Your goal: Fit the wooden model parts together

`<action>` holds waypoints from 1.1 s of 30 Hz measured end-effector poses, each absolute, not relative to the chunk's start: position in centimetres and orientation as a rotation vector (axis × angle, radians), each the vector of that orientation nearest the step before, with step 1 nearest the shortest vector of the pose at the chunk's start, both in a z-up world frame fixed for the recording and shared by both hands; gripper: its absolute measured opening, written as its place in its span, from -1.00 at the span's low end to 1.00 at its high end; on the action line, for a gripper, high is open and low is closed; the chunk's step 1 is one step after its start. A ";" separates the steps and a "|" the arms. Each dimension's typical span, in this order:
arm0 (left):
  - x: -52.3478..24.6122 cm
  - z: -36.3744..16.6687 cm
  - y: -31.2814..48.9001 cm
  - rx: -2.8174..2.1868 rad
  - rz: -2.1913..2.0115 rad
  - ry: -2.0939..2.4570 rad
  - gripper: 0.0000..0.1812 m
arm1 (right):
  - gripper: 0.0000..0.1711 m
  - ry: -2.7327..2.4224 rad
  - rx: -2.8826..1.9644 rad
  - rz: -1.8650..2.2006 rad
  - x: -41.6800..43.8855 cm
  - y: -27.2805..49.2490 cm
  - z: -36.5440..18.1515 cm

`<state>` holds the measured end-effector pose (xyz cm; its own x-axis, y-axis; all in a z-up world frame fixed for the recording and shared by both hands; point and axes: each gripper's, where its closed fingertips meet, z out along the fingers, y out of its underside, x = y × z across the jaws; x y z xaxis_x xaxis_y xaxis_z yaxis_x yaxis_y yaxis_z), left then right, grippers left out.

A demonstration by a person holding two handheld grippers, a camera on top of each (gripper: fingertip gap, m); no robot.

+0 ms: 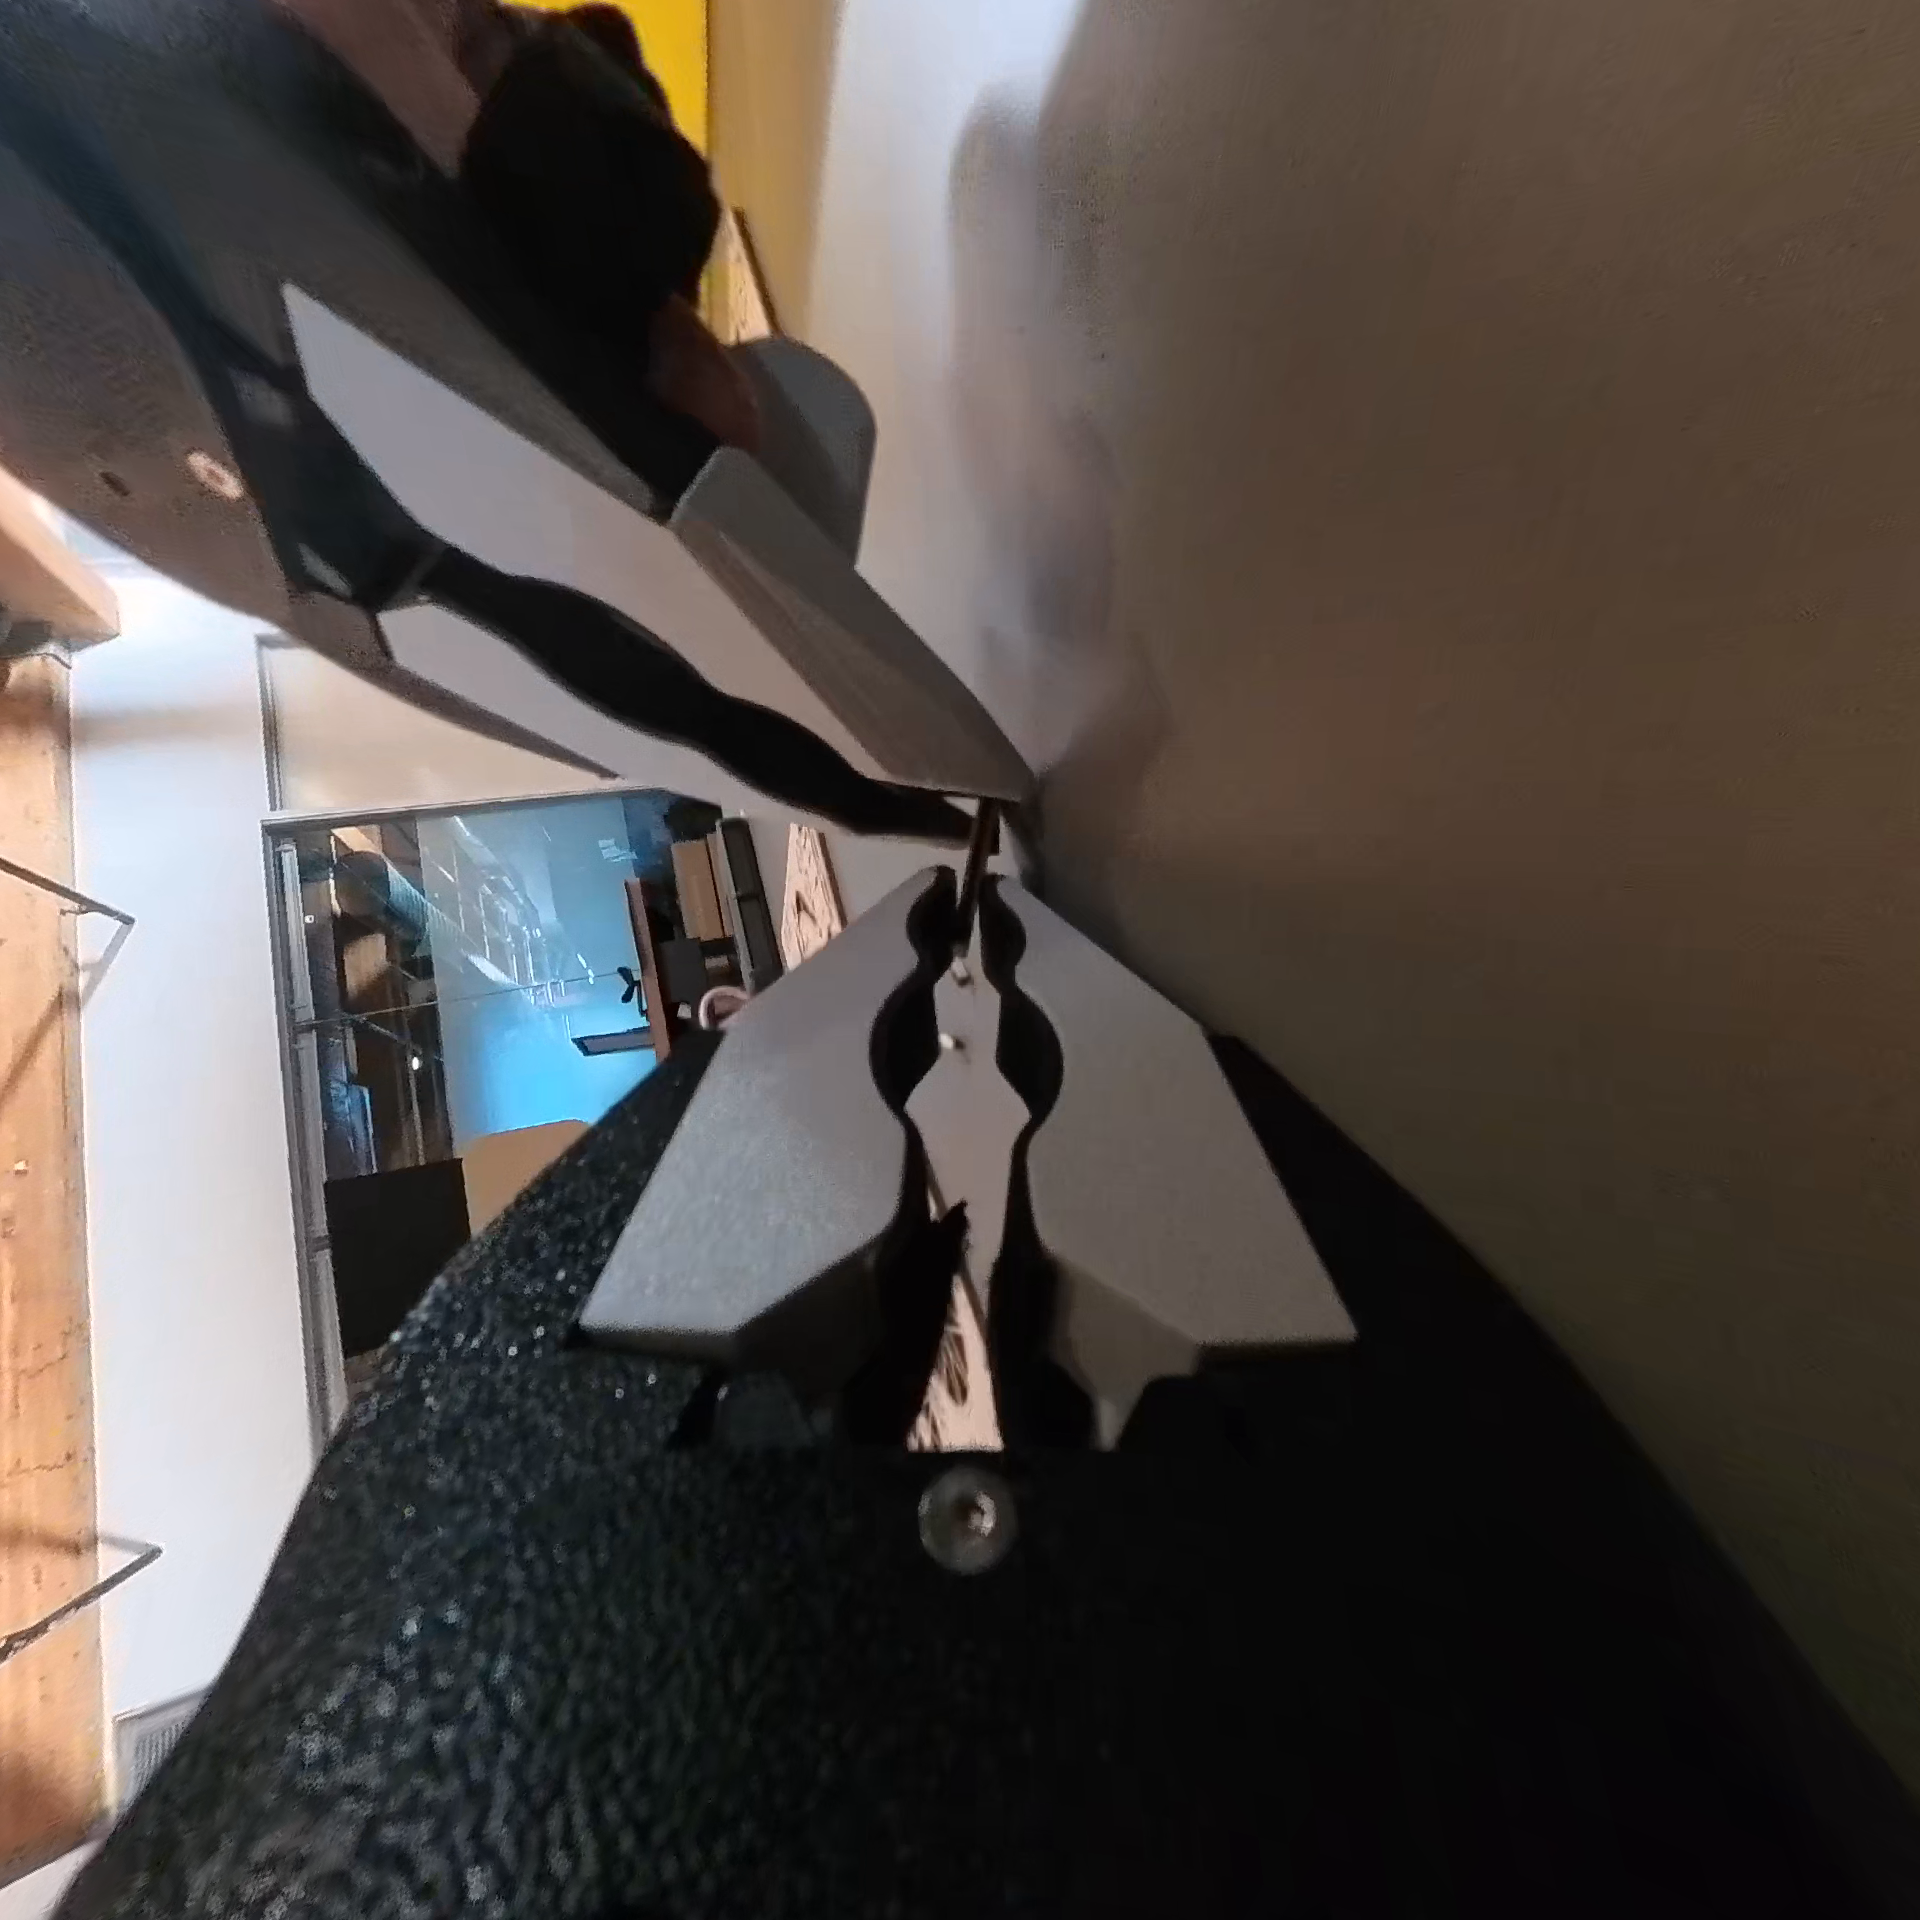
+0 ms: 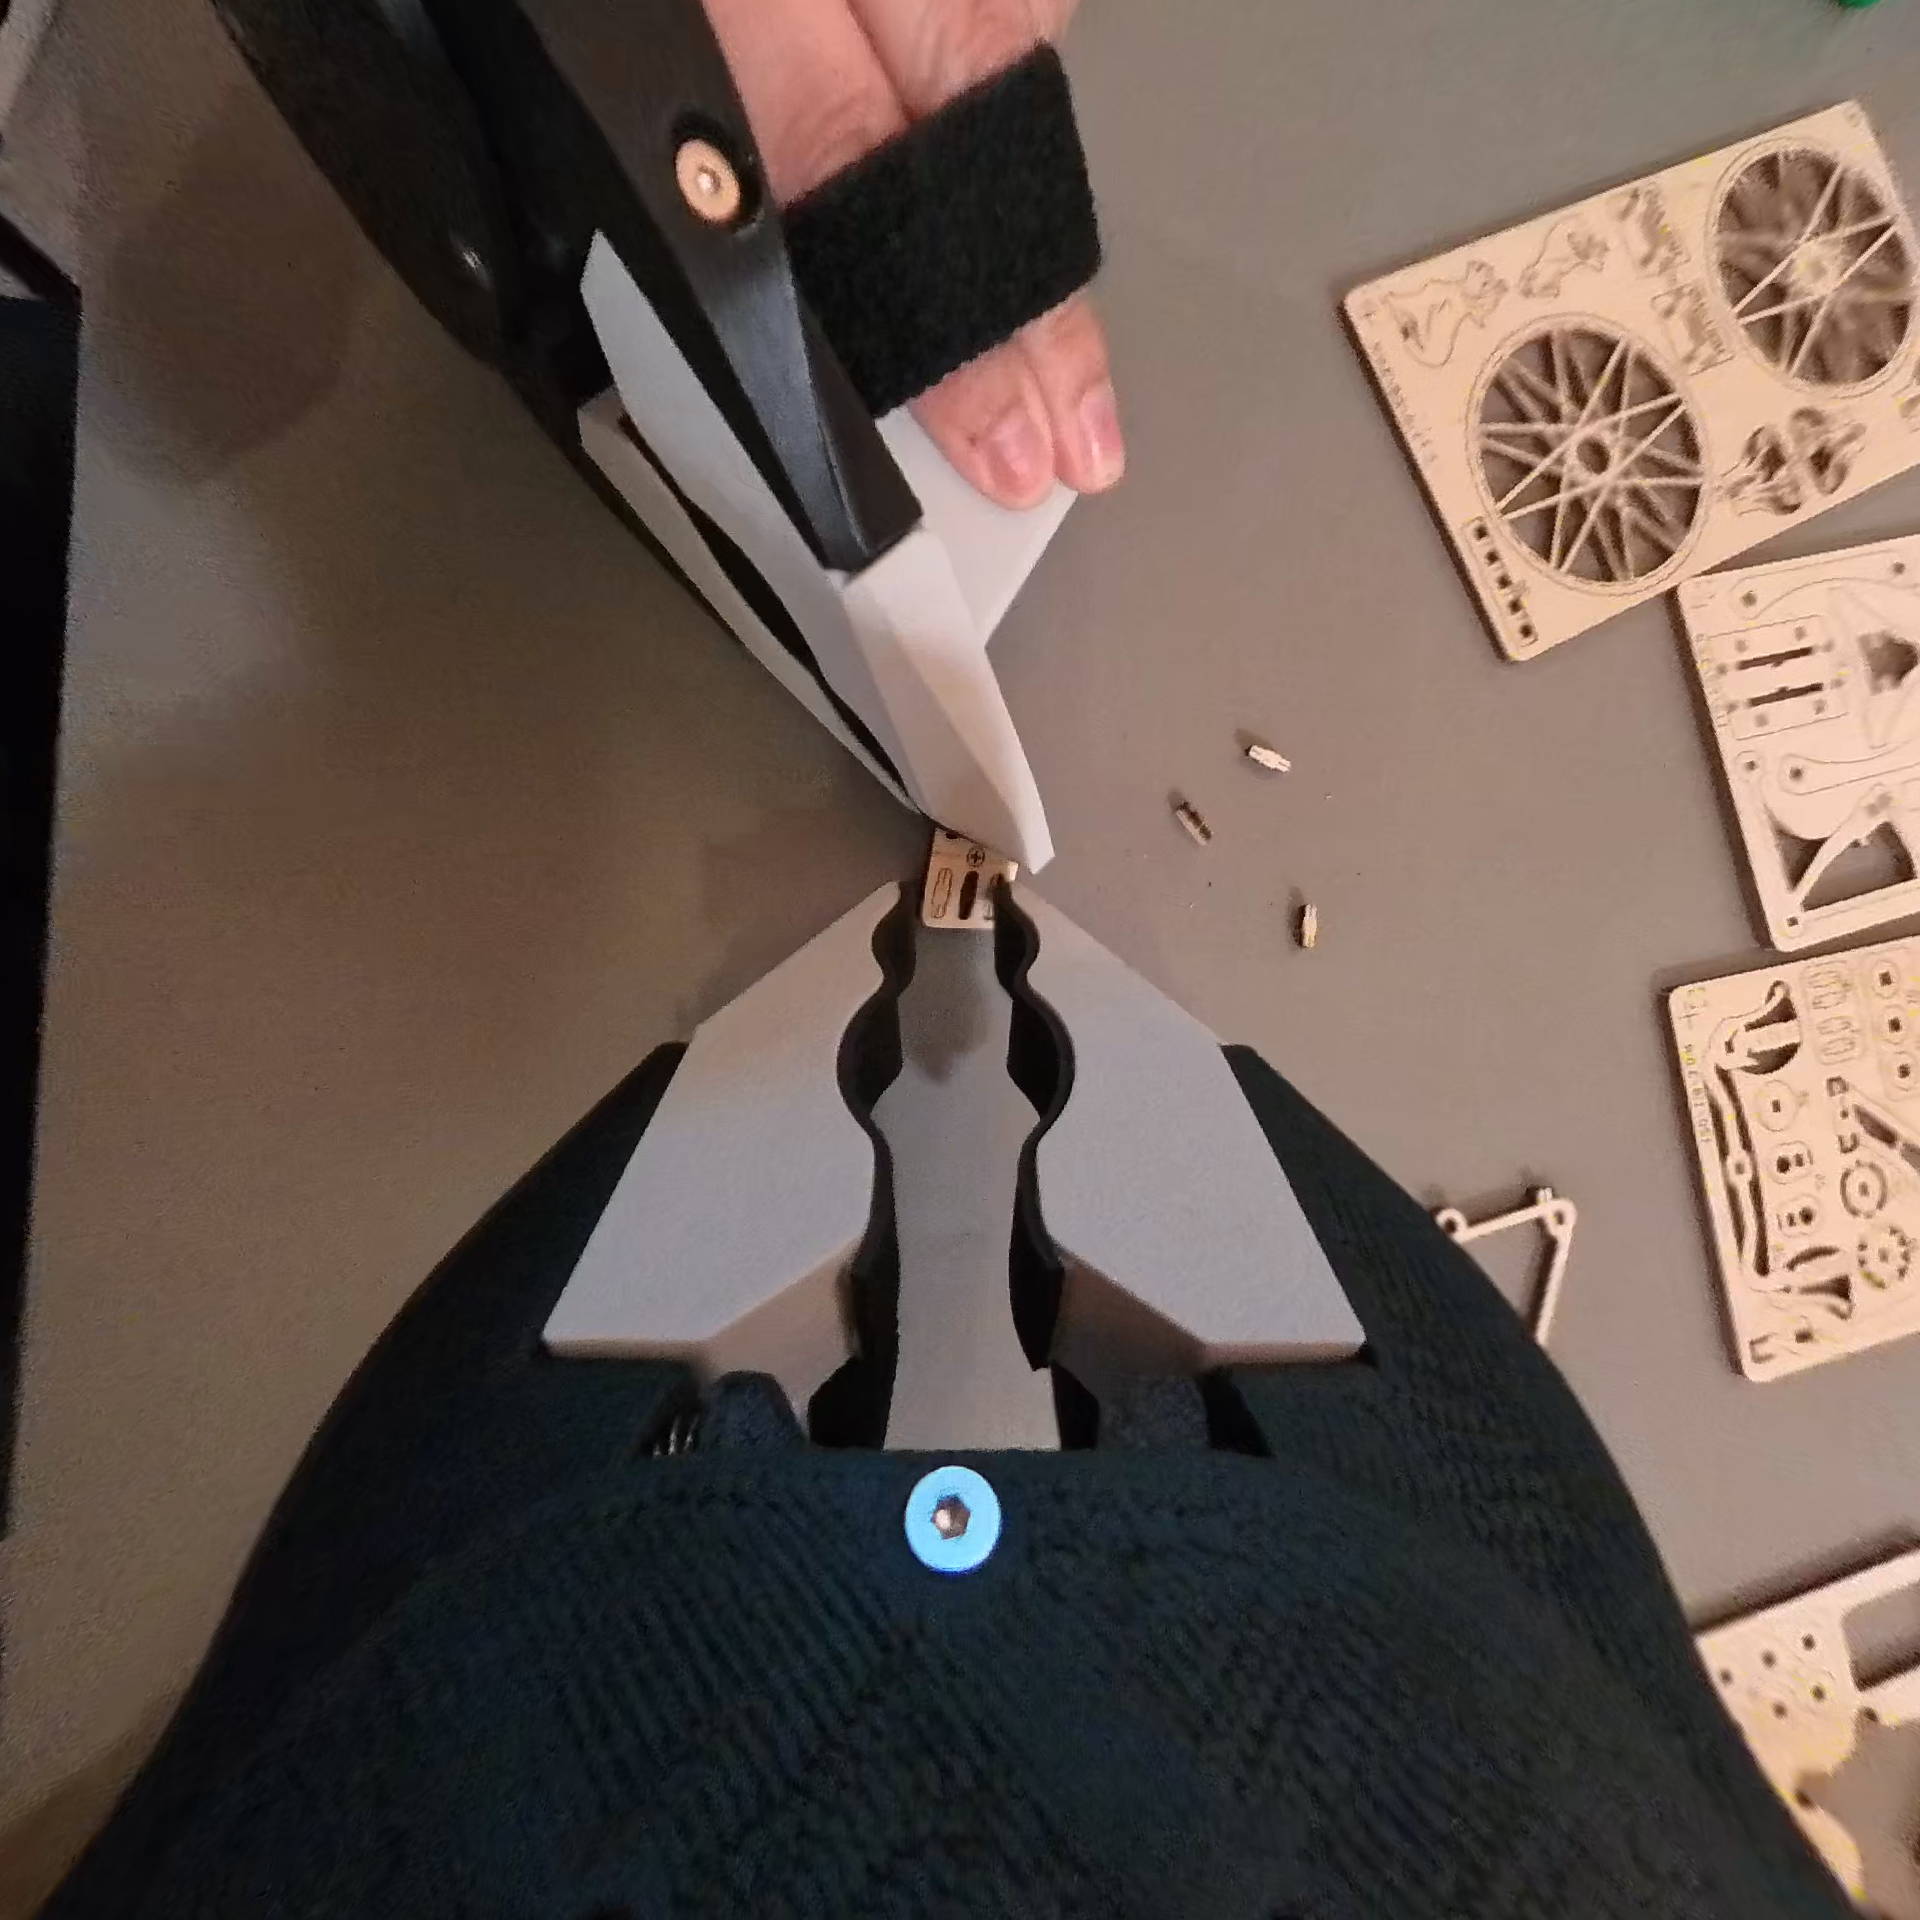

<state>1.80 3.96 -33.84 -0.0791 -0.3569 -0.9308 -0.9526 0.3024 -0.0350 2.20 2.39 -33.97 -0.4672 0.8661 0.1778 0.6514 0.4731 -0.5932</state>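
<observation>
A small pale wooden part (image 2: pixel 956 883) with cut-out slots is held just above the grey table (image 2: pixel 416 727). My right gripper (image 2: pixel 959 906) is shut on it, fingertips on its two side edges. My left gripper (image 2: pixel 987 826) comes in from the top of the right wrist view, held by a hand (image 2: pixel 997 343), and its white fingers close over the part's far end. In the left wrist view the part (image 1: pixel 975 904) shows edge-on as a thin strip pinched between my left gripper's (image 1: pixel 971 891) tips. The right gripper (image 1: pixel 992 805) meets it from the upper left.
Several laser-cut wooden sheets lie on the right: one with two spoked wheels (image 2: pixel 1642 384), two more below it (image 2: pixel 1808 738) (image 2: pixel 1808 1153), and another at the lower right (image 2: pixel 1808 1704). Three small wooden pegs (image 2: pixel 1265 755) and a thin frame piece (image 2: pixel 1507 1247) lie loose nearby.
</observation>
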 end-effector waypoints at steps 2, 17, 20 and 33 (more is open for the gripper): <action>1.3 -33.9 4.1 -1.231 0.818 1.626 -0.98 | -0.85 -2.204 -1.211 0.668 1.8 2.6 -33.8; 0.5 -25.0 3.2 -1.514 -0.663 0.692 -0.99 | -0.83 -1.537 -0.971 1.295 -0.8 2.6 -24.8; 0.7 -23.7 2.6 -1.450 -0.831 0.627 -1.00 | -0.84 -1.461 -0.944 1.407 -0.6 2.3 -23.6; 1.0 -22.6 1.8 -1.378 -1.044 0.577 -1.00 | -0.84 -1.320 -0.887 1.547 0.2 2.0 -21.2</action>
